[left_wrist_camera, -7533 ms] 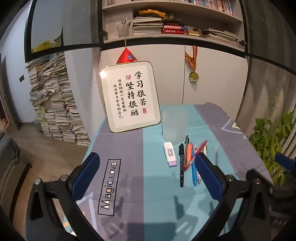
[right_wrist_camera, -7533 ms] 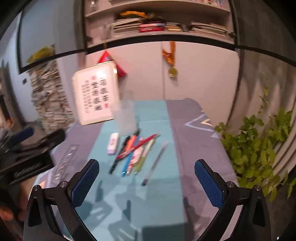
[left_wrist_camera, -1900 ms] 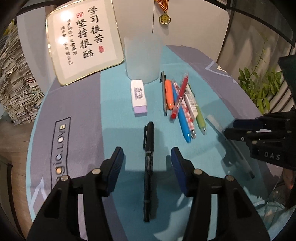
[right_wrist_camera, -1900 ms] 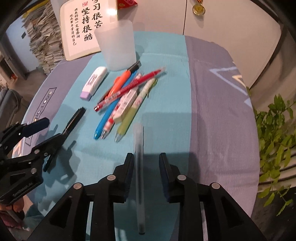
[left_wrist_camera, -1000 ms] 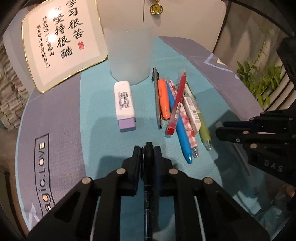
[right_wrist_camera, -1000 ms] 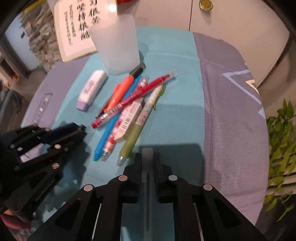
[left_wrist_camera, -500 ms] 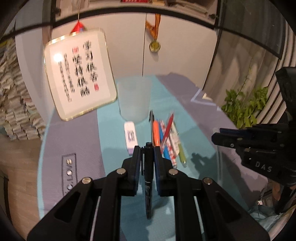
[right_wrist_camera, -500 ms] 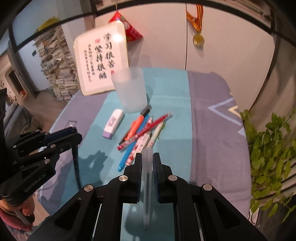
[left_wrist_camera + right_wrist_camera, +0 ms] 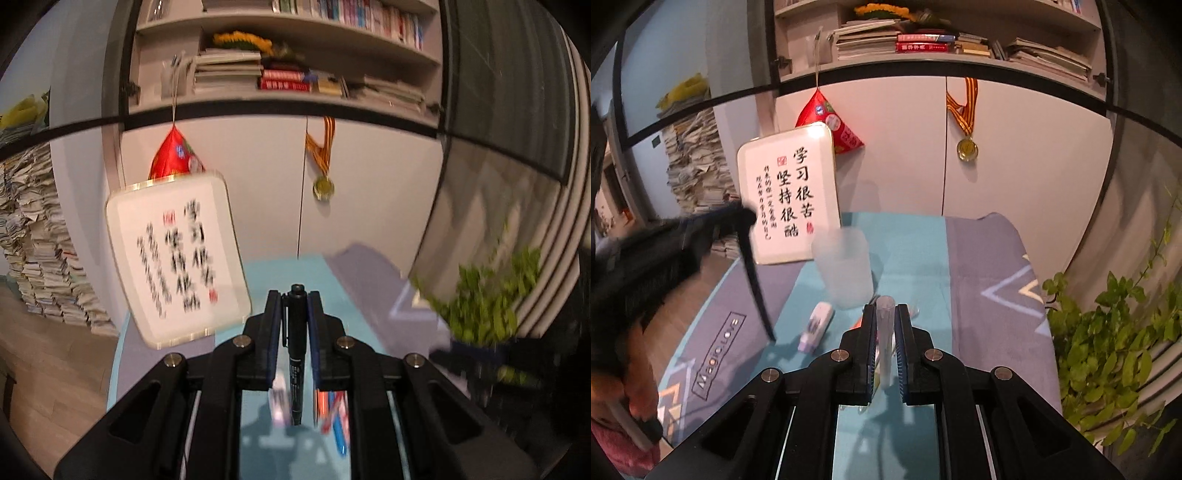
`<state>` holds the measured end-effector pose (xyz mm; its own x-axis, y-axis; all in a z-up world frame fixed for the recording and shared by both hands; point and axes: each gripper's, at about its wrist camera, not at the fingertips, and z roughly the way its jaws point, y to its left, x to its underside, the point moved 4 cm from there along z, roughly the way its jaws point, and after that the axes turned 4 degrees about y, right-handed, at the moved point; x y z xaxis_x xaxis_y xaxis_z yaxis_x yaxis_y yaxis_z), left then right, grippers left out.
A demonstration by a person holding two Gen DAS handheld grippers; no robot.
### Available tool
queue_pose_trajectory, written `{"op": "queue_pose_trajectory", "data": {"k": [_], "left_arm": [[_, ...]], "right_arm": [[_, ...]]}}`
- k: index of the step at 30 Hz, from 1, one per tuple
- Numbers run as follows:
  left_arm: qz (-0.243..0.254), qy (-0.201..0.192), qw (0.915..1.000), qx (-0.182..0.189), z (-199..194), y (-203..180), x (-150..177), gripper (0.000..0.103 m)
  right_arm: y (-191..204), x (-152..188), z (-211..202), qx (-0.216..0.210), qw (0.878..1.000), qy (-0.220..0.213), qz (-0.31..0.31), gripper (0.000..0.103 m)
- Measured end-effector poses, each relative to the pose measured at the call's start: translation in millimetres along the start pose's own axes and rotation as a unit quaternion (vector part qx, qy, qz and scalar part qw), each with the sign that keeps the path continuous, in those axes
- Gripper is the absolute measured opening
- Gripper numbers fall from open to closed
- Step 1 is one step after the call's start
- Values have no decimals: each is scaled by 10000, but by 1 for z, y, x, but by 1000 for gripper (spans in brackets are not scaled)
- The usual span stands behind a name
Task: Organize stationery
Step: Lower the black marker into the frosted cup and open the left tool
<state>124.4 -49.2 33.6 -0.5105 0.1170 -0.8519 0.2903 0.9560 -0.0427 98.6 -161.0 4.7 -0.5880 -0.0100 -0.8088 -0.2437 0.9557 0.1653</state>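
Left tool (image 9: pixel 294 314) stayed clenched on the marker (image 9: pixel 296 354), raised higher above the surface (image 9: pixel 916 243) than before; right tool (image 9: pixel 885 332) still gripped the clear pen (image 9: pixel 885 332), nearer the cup (image 9: pixel 844 266).

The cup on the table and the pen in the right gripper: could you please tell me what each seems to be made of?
The cup looks like frosted, translucent plastic: milky walls, with the tablecloth's teal showing dimly through. The pen in the right gripper appears to be clear plastic with a matte finish; its barrel is see-through. Glass cannot be ruled out for either.
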Motion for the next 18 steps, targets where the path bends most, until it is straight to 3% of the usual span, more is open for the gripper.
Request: {"op": "queue_pose_trajectory", "data": {"k": [10, 18], "left_arm": [[-44, -489, 9988, -52, 31, 7, -56, 12], [-76, -154, 9998, -78, 77, 17, -45, 12]], "right_arm": [[-7, -28, 11, 33, 9999, -134, 67, 10], [-7, -58, 9, 59, 9992, -393, 69, 10]]}}
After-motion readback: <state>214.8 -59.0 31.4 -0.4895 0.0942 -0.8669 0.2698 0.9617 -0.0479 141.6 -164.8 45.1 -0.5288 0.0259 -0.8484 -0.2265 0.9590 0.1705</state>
